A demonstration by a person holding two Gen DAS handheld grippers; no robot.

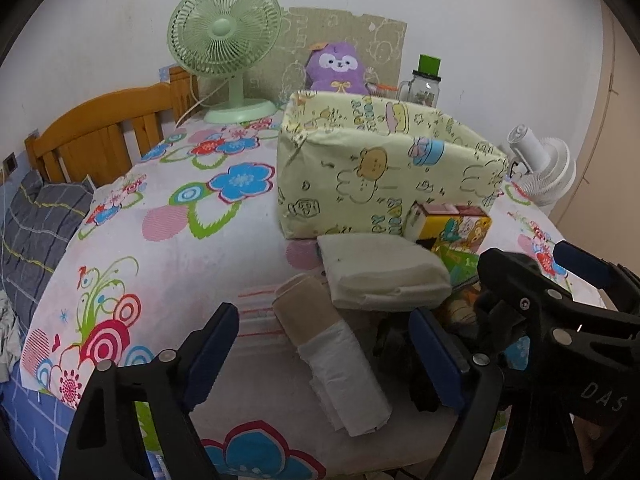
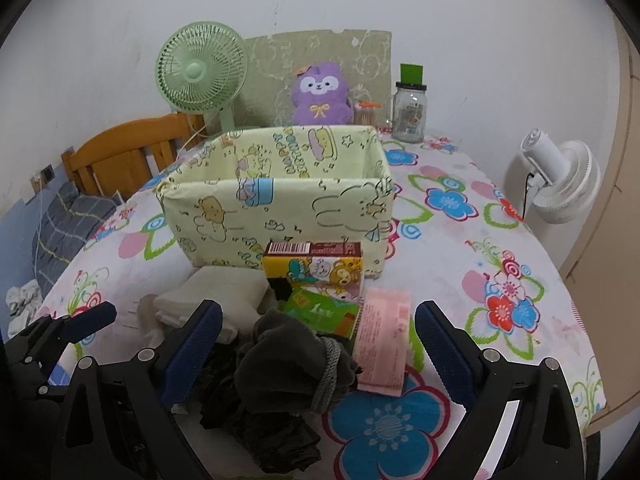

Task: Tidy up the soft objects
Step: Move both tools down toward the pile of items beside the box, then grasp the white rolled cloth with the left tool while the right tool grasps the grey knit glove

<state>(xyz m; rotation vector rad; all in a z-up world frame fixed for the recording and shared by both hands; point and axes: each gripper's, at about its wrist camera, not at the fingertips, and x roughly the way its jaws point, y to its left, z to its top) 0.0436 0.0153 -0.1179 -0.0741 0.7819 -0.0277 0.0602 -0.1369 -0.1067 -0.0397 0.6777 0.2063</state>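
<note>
A pale yellow cartoon-print fabric box (image 1: 384, 168) (image 2: 280, 204) stands open on the floral table. In front of it lie a white folded pad (image 1: 384, 276) (image 2: 224, 296), a beige-and-white roll (image 1: 332, 356), a dark grey knotted cloth bundle (image 2: 296, 364), a pink packet (image 2: 384, 344) and colourful cartons (image 2: 316, 276) (image 1: 456, 232). My left gripper (image 1: 324, 360) is open, its fingers either side of the roll. My right gripper (image 2: 318, 352) is open around the dark bundle and pink packet; it also shows in the left wrist view (image 1: 532, 272).
A green desk fan (image 1: 224, 44) (image 2: 200, 68), a purple plush (image 1: 340, 68) (image 2: 320, 94) and a glass jar with green lid (image 1: 426, 84) (image 2: 409, 108) stand at the back by the wall. A white fan (image 2: 560, 180) is off the right edge. A wooden bed frame (image 1: 104, 132) lies left.
</note>
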